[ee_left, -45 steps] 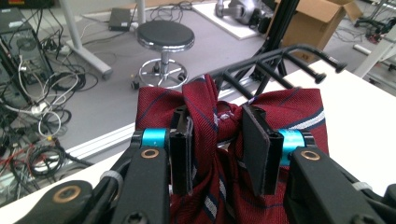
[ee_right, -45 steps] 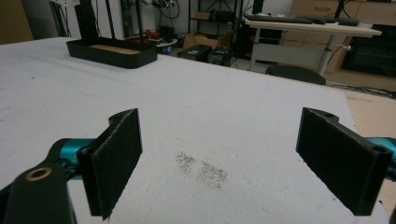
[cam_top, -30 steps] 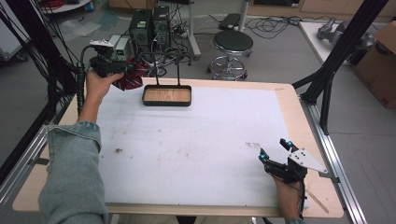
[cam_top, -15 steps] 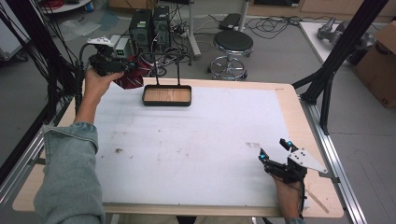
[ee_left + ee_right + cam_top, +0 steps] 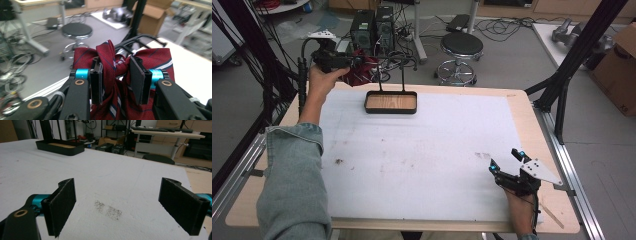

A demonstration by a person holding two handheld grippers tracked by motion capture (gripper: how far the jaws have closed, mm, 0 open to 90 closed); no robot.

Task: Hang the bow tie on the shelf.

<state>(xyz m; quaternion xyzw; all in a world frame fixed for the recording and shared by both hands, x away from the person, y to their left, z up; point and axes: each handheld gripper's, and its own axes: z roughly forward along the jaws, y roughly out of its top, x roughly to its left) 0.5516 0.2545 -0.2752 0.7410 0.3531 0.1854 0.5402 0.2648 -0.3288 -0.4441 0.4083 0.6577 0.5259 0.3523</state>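
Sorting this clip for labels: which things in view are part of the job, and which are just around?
In play:
- striped red tie, clamped in left gripper
- black tray stand
- right gripper, open, resting on table

Just around:
- stool
- cardboard box

Most of the white worktop lies bare and open to a pass, with the black tray and its two thin uprights standing at the far edge left of centre, and the right gripper resting near the near right corner.
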